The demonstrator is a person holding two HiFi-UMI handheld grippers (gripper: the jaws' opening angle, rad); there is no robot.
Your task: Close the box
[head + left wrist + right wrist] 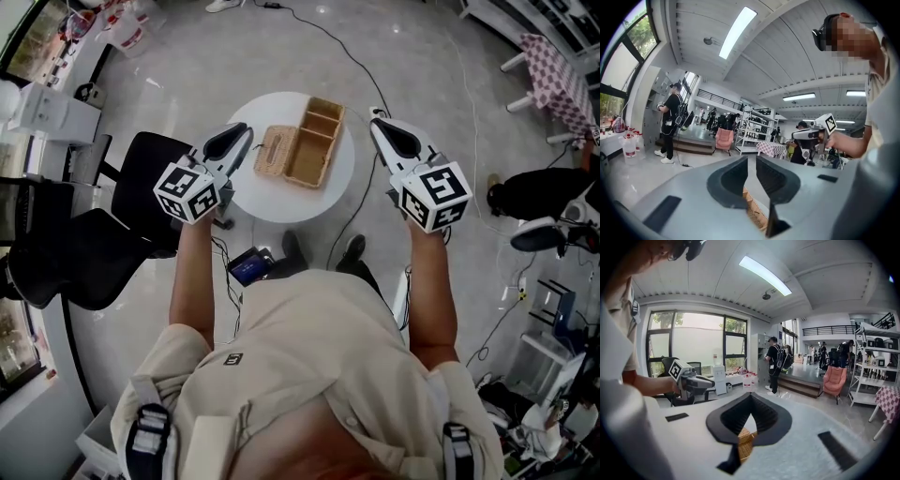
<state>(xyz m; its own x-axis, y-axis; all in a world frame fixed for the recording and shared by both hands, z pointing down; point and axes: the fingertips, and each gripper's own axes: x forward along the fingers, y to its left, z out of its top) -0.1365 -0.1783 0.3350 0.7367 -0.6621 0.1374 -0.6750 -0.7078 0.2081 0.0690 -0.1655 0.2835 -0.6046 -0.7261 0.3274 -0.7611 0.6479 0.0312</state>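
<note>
One open box (pixel 314 142), mostly hid behind shut R tool (pixel 750 397)

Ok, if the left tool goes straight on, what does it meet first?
Probably the open lid of the wicker box; wicker shows just below the shut left tool. Depth is unclear, so it might skim over.

There is one round white table (pixel 281 202). On that table lies one wicker box (pixel 314 150) with one lid (pixel 276 150). Two grippers are over the table's edges: the left gripper (pixel 247 130) at its left side and the right gripper (pixel 375 115) at its right side. Left of the table stand two black seats, a nearer chair (pixel 145 164) and a farther chair (pixel 70 253). Well off to the table's right stands one checked-cloth table (pixel 555 58).
</note>
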